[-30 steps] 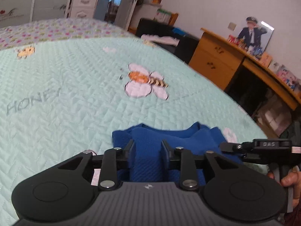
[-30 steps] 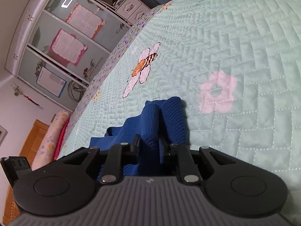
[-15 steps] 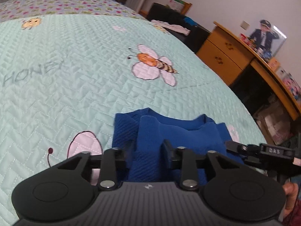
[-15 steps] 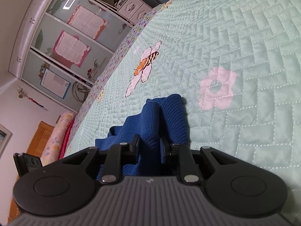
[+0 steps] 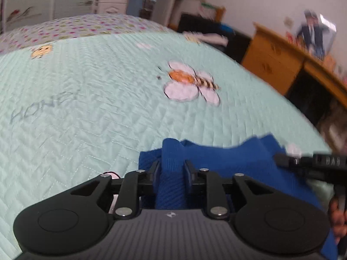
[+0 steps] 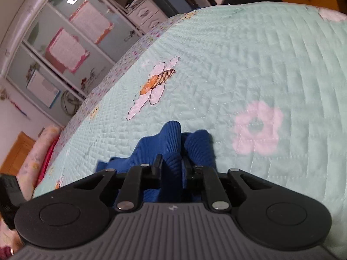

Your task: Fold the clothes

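On the mint quilted bed [image 5: 91, 108], we pinch the blue knit garment [image 5: 216, 162] at the near edge with both the left hand-held gripper [image 5: 171, 169] and right hand-held gripper [image 6: 171, 162], and should keep them level, the cloth taut between them.

Left gripper [image 5: 172, 170] is pinching a raised fold of the blue sweater [image 5: 216, 158] between its two fingers, jaws nearly closed on the cloth. Right gripper [image 6: 171, 165] is doing the same on another bunched ridge of the sweater, fingers clamping it from both sides. In the left wrist view the right gripper is showing at the right edge, with the person's hand [image 5: 338, 214] wrapping its handle.
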A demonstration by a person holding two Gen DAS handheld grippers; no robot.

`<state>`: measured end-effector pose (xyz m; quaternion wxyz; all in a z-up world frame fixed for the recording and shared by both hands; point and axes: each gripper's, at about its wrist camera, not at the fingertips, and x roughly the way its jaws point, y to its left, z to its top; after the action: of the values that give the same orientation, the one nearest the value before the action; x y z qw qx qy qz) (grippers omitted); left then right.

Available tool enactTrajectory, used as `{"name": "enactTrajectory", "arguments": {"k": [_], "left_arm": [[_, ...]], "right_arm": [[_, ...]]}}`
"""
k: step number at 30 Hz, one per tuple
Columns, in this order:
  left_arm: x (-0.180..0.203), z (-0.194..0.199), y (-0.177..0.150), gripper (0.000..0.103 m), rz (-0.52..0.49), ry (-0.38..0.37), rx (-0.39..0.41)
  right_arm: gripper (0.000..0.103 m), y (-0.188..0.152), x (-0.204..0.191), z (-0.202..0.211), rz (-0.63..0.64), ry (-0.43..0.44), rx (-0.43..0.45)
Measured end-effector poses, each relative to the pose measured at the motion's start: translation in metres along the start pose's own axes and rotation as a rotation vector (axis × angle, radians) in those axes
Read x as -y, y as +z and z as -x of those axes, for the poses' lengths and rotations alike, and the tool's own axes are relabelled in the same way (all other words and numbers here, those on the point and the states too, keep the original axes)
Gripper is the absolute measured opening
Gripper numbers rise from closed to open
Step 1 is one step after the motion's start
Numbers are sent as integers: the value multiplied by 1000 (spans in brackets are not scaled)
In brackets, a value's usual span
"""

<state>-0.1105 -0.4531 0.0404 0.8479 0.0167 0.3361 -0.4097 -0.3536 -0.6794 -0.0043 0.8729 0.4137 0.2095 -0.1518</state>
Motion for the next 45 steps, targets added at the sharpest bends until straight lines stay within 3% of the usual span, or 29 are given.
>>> {"name": "enactTrajectory", "arguments": {"k": [3, 6, 8, 10, 12, 13, 14, 16, 19, 20, 21, 24, 29, 35, 40, 45], "left_arm": [[-2, 8, 0, 40, 16, 41, 20], [-4, 16, 1, 41, 31, 82, 41], [0, 33, 0, 44, 42, 8, 78], [10, 36, -9, 48, 10, -69, 35], [13, 18, -27, 49, -21, -24, -73], [8, 4, -38, 50, -9, 17, -138], [5, -1, -43, 50, 0, 36, -157], [3, 9, -44, 48, 6, 40, -130], [14, 33, -31, 48, -21, 55, -126], [20, 41, -26, 51, -48, 74, -132], [29, 50, -21, 57, -90, 103, -144], [48, 71, -10, 75, -164, 171, -189], [49, 84, -13, 77, -146, 258, -404], [48, 80, -27, 77, -176, 370, -624], [63, 91, -36, 77, -276, 390, -625], [62, 90, -35, 77, -248, 400, -643]], "right_arm": [[21, -1, 0, 1, -1, -47, 4], [25, -4, -8, 18, 14, -89, 36], [25, -9, -10, 23, 5, -97, 30], [25, -14, -13, 29, -4, -105, 24], [24, -20, -16, 34, -12, -113, 18], [22, -22, -17, 37, -17, -116, 15], [0, -25, -18, 40, -21, -120, 12], [0, -30, -21, 45, -30, -128, 7], [9, -38, -25, 54, -42, -140, -2], [22, -39, -32, 55, -33, -153, -17], [38, -40, -43, 56, -9, -174, -43], [51, -41, -78, 58, 61, -237, -123], [69, -43, -137, 62, 179, -341, -256], [71, -63, -174, 57, 242, -451, -427], [71, -78, -193, 57, 351, -475, -496], [71, -79, -195, 59, 372, -502, -500]]}}
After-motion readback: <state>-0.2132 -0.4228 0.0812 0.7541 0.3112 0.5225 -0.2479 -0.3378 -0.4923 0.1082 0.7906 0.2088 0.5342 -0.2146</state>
